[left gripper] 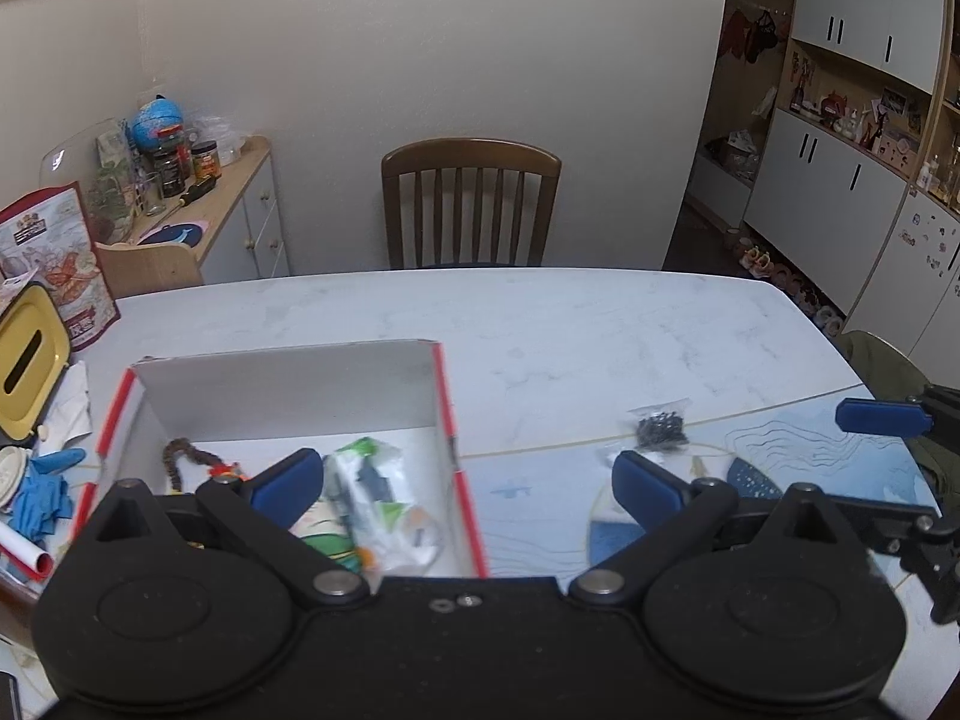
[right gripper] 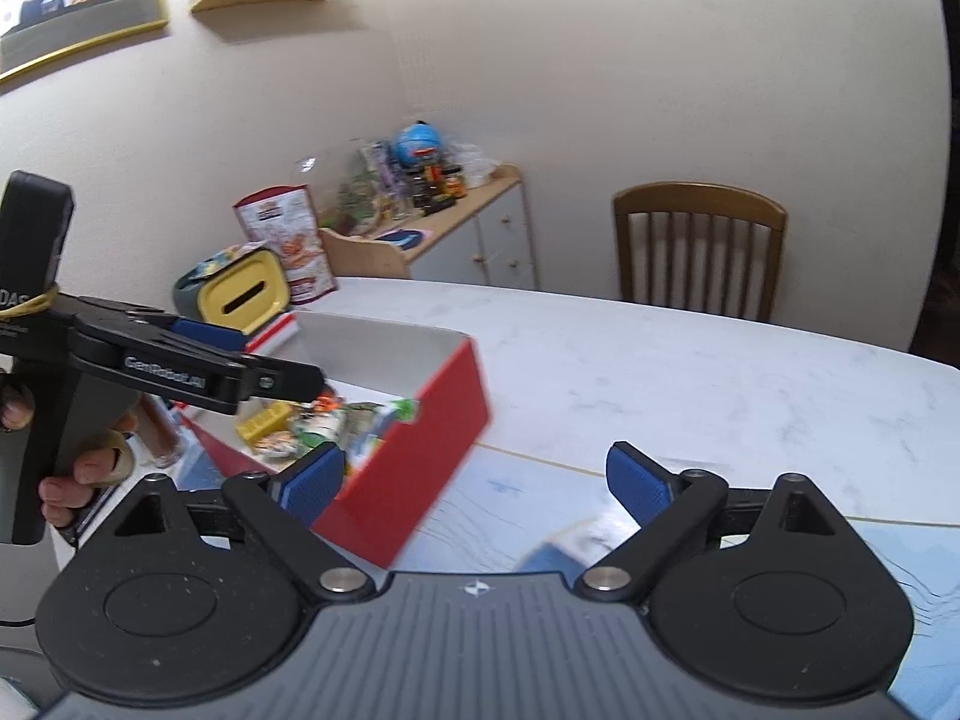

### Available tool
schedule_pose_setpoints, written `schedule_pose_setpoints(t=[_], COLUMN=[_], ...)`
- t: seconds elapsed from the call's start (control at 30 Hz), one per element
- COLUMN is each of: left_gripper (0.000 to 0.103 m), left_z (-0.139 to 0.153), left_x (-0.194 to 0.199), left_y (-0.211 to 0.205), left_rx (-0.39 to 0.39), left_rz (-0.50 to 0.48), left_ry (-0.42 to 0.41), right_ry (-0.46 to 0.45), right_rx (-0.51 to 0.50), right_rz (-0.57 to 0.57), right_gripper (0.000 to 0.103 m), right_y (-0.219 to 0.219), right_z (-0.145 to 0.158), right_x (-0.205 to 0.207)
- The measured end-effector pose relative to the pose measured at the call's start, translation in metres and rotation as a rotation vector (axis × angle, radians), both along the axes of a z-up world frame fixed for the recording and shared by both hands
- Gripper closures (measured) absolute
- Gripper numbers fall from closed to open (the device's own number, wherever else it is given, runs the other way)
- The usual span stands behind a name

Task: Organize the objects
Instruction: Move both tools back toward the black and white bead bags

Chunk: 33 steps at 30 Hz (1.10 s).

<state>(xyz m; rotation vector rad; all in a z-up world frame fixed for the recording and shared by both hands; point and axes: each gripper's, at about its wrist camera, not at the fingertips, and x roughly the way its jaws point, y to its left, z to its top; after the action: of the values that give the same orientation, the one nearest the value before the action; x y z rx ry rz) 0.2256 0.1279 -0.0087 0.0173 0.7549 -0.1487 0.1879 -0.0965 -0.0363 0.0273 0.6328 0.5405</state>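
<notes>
Black gripper parts are filling the bottom of both views, each with 2 blue pads spread wide apart. Nothing is sitting between the pads of the left gripper (left gripper: pixel 465 483), so it is let go and empty. It is hanging over the near edge of the red box (left gripper: pixel 447 414), with its left pad above the inside of the box and its right pad above the table (left gripper: pixel 570 324).

Going from left to right in the left wrist view, blue gloves (left gripper: pixel 42 492) are lying beside the box. Inside the box, a string of brown beads (left gripper: pixel 180 459) is lying at the left, and a clear packet (left gripper: pixel 372 492) with green and white on it is lying at the right. Farther right, a small bag of black bits (left gripper: pixel 660 426) is sitting on the table, well apart from the box.

In the right wrist view, a hand (right gripper: pixel 78 474) is holding the left gripper's handle at the far left. The right gripper (right gripper: pixel 474 486) is also spread wide and holding nothing. It is hovering over the table, just right of the box. A wooden chair (right gripper: pixel 699 246) is standing behind the table.
</notes>
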Motion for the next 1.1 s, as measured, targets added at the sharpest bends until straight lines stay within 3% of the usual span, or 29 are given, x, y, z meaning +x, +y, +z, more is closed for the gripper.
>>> schedule_pose_setpoints(t=[0.33, 0.53, 1.1], left_gripper=[0.001, 0.001, 0.001], left_z=[-0.023, -0.044, -0.123], left_x=[0.014, 0.025, 0.073], left_y=[-0.051, -0.082, -0.137], left_rx=[-0.001, 0.014, 0.023], left_rz=[-0.013, -0.036, -0.076], left_ry=[0.011, 0.01, 0.086], right_ry=[0.018, 0.047, 0.218], right_rx=[-0.028, -0.059, -0.098], right_rz=[-0.092, -0.124, -0.115], right_gripper=[0.004, 0.004, 0.004], right_y=[-0.069, -0.089, -0.065], right_z=[-0.021, -0.038, -0.11], right_x=[0.027, 0.05, 0.157])
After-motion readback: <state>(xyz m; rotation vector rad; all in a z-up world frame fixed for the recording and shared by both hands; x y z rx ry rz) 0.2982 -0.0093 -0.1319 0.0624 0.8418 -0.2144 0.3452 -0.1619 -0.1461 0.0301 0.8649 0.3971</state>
